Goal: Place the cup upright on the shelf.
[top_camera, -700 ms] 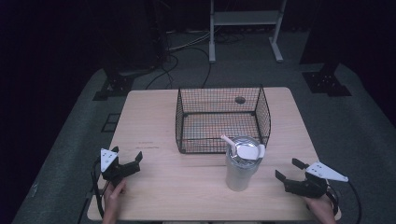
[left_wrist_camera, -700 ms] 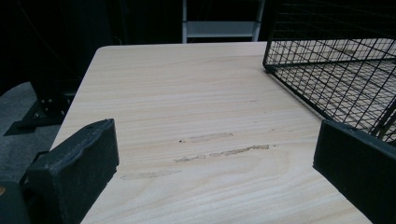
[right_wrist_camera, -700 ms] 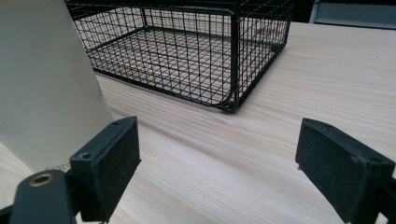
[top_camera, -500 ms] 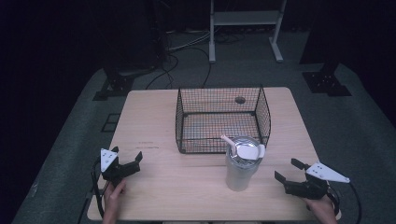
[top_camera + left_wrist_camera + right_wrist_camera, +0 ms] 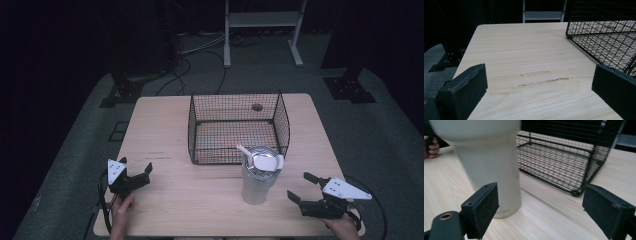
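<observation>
High view shows the right gripper (image 5: 303,188) low over the near right part of the table (image 5: 165,130), a hand (image 5: 344,228) behind it at the table's near edge, its two black jaws spread wide and holding nothing. A grey three-cornered plate sits on top of it and a cable loops away behind it. Just ahead of the jaws, a little apart from them, stands the tumbler (image 5: 259,173), a pale upright cup with a lid and a straw poking out of the top. From the right gripper view the tumbler (image 5: 489,167) rises close in front of the left-hand jaw, not touched by either jaw, with bare wood between the two pads. Beyond the tumbler, farther from this gripper, sits the wire basket (image 5: 238,128), a black open-topped mesh box; its near wall stands just behind the tumbler, though whether the two touch cannot be told.

Across the table, well apart from the tumbler, the left gripper (image 5: 135,172) rests near the near left corner, held by the other hand (image 5: 121,209). Its jaws are likewise spread, nothing between them. Left gripper view looks along those jaws over bare, lightly scuffed wood, with a corner of the wire basket (image 5: 604,37) ahead and off to the right-hand jaw's side.
</observation>
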